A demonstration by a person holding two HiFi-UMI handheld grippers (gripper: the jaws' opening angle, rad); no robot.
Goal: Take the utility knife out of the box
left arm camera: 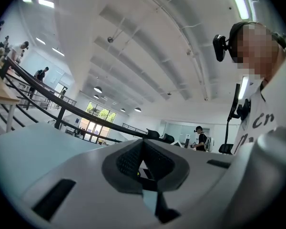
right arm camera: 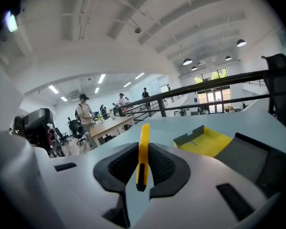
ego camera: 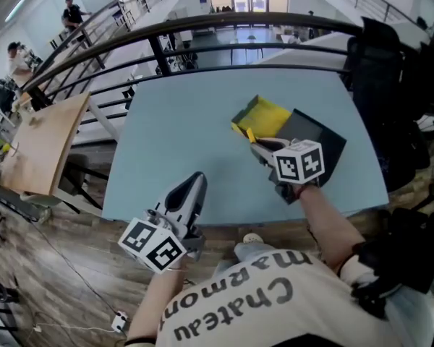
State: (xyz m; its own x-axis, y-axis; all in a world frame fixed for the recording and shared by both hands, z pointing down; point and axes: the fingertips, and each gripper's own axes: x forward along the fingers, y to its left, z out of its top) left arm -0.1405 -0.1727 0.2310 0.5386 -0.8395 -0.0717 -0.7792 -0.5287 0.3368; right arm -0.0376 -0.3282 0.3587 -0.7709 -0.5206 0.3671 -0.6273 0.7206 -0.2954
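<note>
Desk: pale blue, with a railing behind its far edge.
Box: open on the desk's right half; 1 yellow tray and 1 dark lid side by side.
Knife: yellow, slim, edge-on and upright between the right jaws, outside the box and just beside the yellow tray.
Right gripper: jaws closed on the knife, pads pressing on both its flat sides.
Left gripper: over the desk's near edge, well apart from the box; jaws closed together, nothing between them.
</note>
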